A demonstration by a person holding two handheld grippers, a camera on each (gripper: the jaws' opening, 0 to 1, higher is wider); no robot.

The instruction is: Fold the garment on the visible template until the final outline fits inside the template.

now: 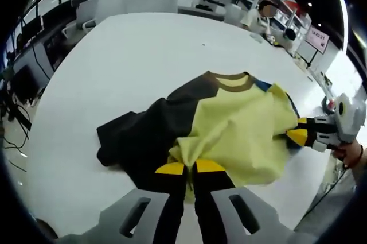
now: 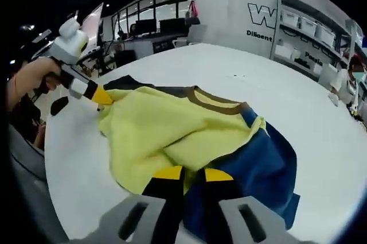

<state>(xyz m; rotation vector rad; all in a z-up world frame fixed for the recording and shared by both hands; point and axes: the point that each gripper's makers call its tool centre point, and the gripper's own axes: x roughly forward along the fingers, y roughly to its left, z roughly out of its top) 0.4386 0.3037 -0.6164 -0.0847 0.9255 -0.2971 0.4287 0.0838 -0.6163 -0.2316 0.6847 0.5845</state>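
Lying rumpled on the white table [image 1: 132, 66], the garment [image 1: 229, 123] looks light, soft and limp, so it should sag and slide unless held by its edges. The left gripper [image 1: 191, 168] has its fingers together on a yellow fold just ahead of its tips. The right gripper [image 2: 187, 173] pinches the cloth where yellow meets blue. No template outline can be made out. Shelves [image 2: 309, 31] of bins stand far beyond; their contents cannot be told.
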